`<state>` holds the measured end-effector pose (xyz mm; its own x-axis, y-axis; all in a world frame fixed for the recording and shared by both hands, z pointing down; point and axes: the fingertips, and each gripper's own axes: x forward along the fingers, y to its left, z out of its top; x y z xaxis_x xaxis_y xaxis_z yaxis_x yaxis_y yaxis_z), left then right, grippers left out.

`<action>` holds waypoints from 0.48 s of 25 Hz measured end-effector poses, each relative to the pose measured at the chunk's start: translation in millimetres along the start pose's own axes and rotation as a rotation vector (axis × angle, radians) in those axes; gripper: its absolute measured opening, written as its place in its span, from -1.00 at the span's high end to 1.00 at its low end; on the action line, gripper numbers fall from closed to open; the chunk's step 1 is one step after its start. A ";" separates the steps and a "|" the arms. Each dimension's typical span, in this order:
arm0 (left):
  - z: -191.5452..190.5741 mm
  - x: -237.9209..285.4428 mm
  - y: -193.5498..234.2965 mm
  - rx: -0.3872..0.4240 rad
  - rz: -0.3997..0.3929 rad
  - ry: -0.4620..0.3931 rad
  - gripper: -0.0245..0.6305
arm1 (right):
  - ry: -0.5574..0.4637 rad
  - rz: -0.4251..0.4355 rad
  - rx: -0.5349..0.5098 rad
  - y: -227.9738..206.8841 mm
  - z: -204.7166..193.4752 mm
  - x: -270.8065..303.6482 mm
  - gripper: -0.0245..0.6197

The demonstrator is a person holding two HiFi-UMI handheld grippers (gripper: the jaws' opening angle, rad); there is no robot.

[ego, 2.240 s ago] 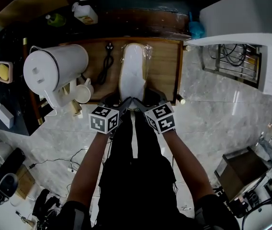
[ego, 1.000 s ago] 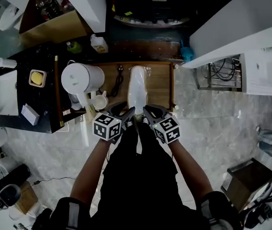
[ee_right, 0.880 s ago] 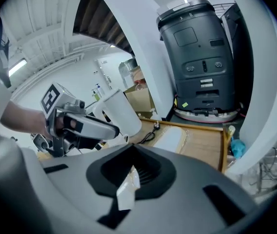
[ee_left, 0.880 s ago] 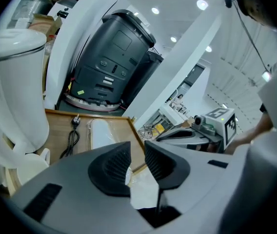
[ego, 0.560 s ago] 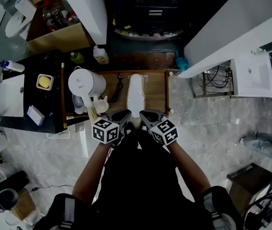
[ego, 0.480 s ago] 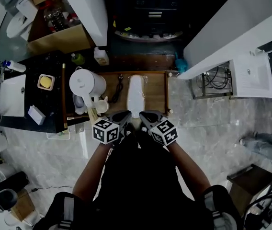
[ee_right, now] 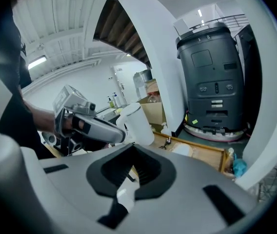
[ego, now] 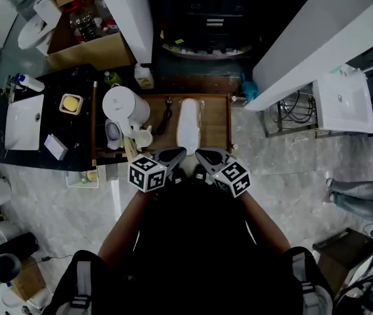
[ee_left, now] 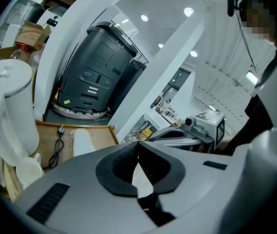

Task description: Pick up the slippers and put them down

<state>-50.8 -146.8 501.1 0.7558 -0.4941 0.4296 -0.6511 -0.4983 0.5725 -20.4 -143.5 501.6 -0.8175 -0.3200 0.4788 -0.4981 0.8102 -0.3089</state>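
A pair of white slippers in a clear wrapper (ego: 188, 125) lies lengthwise on a wooden tray (ego: 217, 120), and shows too in the left gripper view (ee_left: 82, 141) and the right gripper view (ee_right: 182, 150). My left gripper (ego: 176, 153) and right gripper (ego: 200, 155) hover side by side just short of the slippers' near end, touching nothing. Both are shut with nothing between the jaws. The left gripper's own view has its jaw tips (ee_left: 138, 147) meeting; the right gripper's view has its tips (ee_right: 132, 150) meeting as well.
A white kettle (ego: 125, 106) and a white cup (ego: 142, 137) stand at the tray's left, a black cable (ego: 167, 115) beside the slippers. A dark machine (ego: 203, 18) stands beyond the tray, white counters on either side, and a marble floor (ego: 278, 176) to the right.
Both grippers have risen and drawn back from the slippers' near end. The left jaws have closed, empty. The slippers stay on the tray, and the view has pulled higher.
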 end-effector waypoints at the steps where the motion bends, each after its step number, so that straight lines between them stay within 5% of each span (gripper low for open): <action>1: 0.5 -2.3 -3.2 0.002 -0.007 -0.005 0.89 | -0.004 0.000 0.000 2.1 0.9 -2.5 0.90; 12: 3.1 -3.3 -14.8 0.011 -0.038 -0.045 0.89 | -0.017 -0.007 -0.042 8.4 6.4 -13.1 0.90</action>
<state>-43.9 -140.1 489.0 0.7765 -0.5060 0.3755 -0.6227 -0.5252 0.5800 -15.7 -135.6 487.4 -0.8190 -0.3338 0.4668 -0.4915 0.8278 -0.2704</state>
